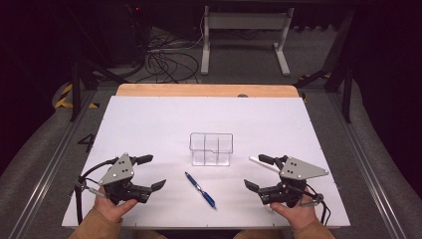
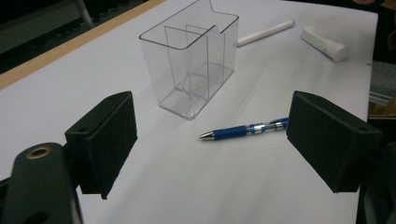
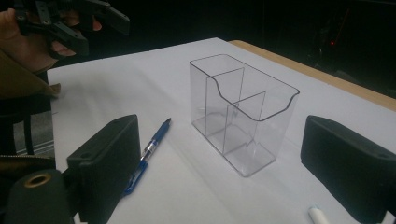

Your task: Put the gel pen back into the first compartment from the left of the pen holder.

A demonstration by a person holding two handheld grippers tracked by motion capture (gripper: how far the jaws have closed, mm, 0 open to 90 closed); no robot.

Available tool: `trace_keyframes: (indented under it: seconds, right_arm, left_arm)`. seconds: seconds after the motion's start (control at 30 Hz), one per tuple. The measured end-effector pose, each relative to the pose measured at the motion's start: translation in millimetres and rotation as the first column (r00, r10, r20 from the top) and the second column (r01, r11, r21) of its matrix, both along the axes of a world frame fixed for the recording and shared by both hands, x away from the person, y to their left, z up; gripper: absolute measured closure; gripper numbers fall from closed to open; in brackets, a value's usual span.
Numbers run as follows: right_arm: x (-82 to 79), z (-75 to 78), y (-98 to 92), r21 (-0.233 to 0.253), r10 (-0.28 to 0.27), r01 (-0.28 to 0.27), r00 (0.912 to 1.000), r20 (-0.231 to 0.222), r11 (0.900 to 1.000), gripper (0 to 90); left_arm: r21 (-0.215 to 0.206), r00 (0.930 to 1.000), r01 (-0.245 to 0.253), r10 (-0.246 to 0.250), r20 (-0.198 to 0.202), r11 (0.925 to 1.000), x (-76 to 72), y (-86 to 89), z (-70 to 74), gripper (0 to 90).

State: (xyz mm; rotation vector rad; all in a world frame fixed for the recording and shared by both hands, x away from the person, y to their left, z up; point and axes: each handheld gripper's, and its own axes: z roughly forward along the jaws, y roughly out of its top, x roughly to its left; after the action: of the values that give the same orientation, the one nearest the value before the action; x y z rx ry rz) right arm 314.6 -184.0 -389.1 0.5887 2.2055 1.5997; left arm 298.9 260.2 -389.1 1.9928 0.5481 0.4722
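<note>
A clear plastic organiser box [image 1: 211,148] with inner dividers stands upright and empty at the middle of the white table. A blue pen [image 1: 200,189] lies on the table in front of it, between my hands. A thin white stick [image 1: 263,163] lies to the box's right, beside my right gripper [image 1: 254,172], which is open and holds nothing. My left gripper [image 1: 155,172] is also open and empty, left of the pen. The left gripper view looks between open jaws at the box [image 2: 191,60], pen [image 2: 243,130] and stick [image 2: 266,32]. The right gripper view faces the box [image 3: 243,112] and pen [image 3: 152,144].
A thicker white cylinder [image 2: 324,43] lies near the table's right side. The white table top [image 1: 149,119] ends in a wooden strip [image 1: 206,90] at the far edge. Beyond it are floor cables [image 1: 166,62] and a white stand [image 1: 244,30].
</note>
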Motion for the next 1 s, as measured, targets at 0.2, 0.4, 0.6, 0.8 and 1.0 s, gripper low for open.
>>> trace_keyframes:
  seconds: [0.2, 0.4, 0.6, 0.8, 1.0]
  right_arm:
    - [-1.4, 1.3, 0.1, -0.001, 0.004, -0.004, 0.9999, 0.012, 1.000, 21.0]
    - [-1.5, -1.6, 4.4, -0.022, 0.003, -0.004, 0.9993, -0.038, 1.000, 25.2]
    - [-0.8, -0.8, 9.0, -0.030, -0.014, 0.013, 0.9992, -0.036, 0.999, 21.6]
    - [0.3, 4.2, 19.3, -0.044, -0.036, 0.034, 0.9984, -0.043, 0.998, 26.0]
    - [3.8, 7.1, 35.4, -0.092, -0.017, 0.007, 0.9939, -0.109, 0.996, 27.8]
  left_arm:
    - [-0.028, 0.9999, -0.015, 0.015, -0.004, 0.9995, -0.3, 2.4, -2.0, 17.2]
    - [-0.032, 0.9994, -0.034, 0.034, -0.002, 0.9989, -1.2, 5.1, -2.3, 17.2]
    - [-0.040, 0.9990, -0.044, 0.044, 0.000, 0.9982, -2.9, 7.8, -2.6, 17.3]
    - [-0.038, 0.9985, -0.054, 0.054, 0.004, 0.9978, -4.5, 9.9, -5.0, 17.3]
    - [-0.042, 0.9981, -0.060, 0.061, 0.006, 0.9973, -5.6, 12.8, -5.6, 17.4]
